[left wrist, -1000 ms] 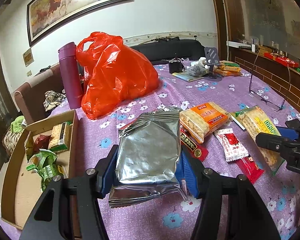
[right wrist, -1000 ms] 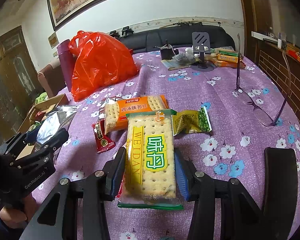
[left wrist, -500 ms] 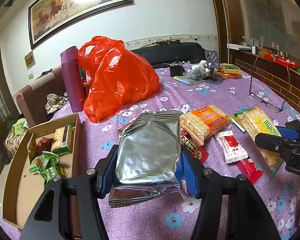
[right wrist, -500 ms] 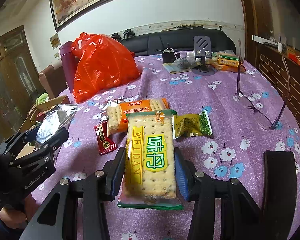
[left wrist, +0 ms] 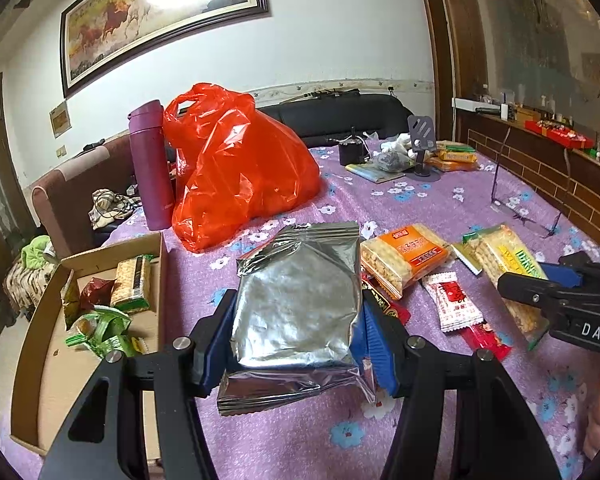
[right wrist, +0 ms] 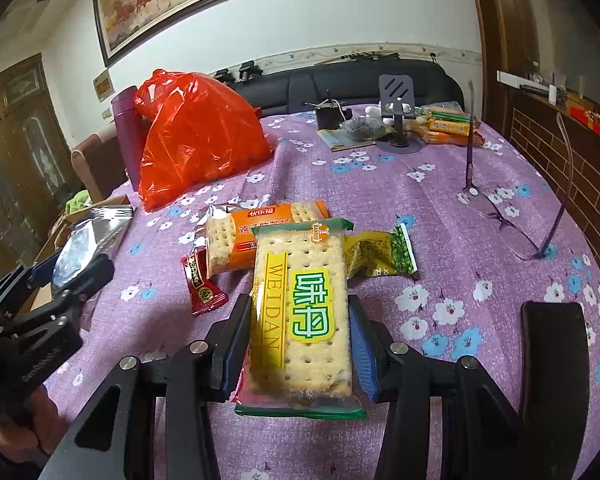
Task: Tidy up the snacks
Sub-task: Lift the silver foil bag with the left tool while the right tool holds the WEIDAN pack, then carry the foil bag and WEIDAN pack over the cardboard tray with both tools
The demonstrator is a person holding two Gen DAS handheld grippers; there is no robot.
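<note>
The left gripper (left wrist: pixel 296 316) is pinching a silver foil pouch (left wrist: pixel 300 304) between its blue pads, holding it near the table's left edge, just beside the cardboard box (left wrist: pixel 36 320) of snacks. The right gripper (right wrist: pixel 300 340) is clamping a WEIDAN cracker pack (right wrist: pixel 300 316) above the purple floral tablecloth (right wrist: pixel 440 208). An orange cracker pack (right wrist: pixel 260 236) is lying mid-table.
</note>
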